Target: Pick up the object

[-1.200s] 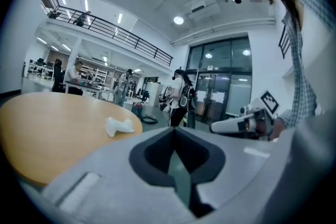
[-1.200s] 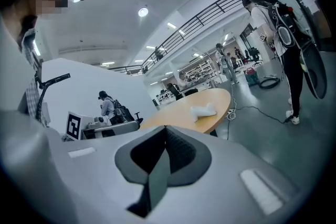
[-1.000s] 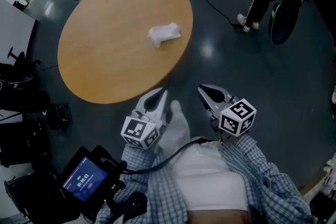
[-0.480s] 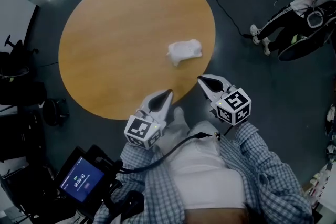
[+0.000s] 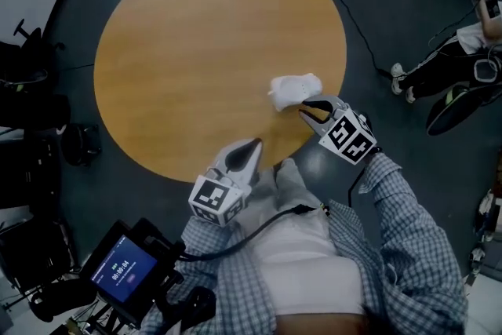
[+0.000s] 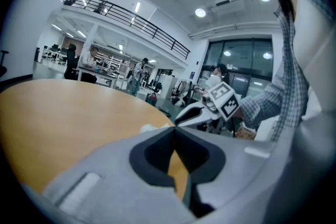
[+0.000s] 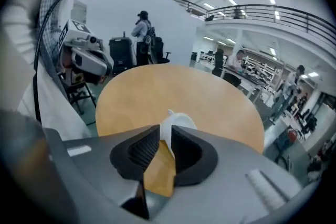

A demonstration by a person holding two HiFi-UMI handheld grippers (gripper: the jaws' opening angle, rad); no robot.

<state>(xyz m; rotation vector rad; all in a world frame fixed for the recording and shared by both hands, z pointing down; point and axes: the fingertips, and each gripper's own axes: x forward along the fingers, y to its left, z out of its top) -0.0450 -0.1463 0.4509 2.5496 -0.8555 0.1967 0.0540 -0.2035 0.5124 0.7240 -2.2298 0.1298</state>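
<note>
Neither gripper holds anything. The left gripper (image 5: pixel 249 145) is clenched shut, well back. The right gripper (image 5: pixel 307 107) has just been opening to a narrow gap. What looks like a crumpled white cloth (image 5: pixel 294 89) lies on the round table (image 5: pixel 196 51) just beyond its fingertips. Grasping and lifting are left.

a white crumpled object (image 5: pixel 296 88) lies on the round wooden table (image 5: pixel 196 35), near its edge.

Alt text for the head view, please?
From above, the right gripper, jaws just opening with nothing between them, points at a white object close ahead on a round wooden table; the left gripper hovers at the table's near edge.
</note>
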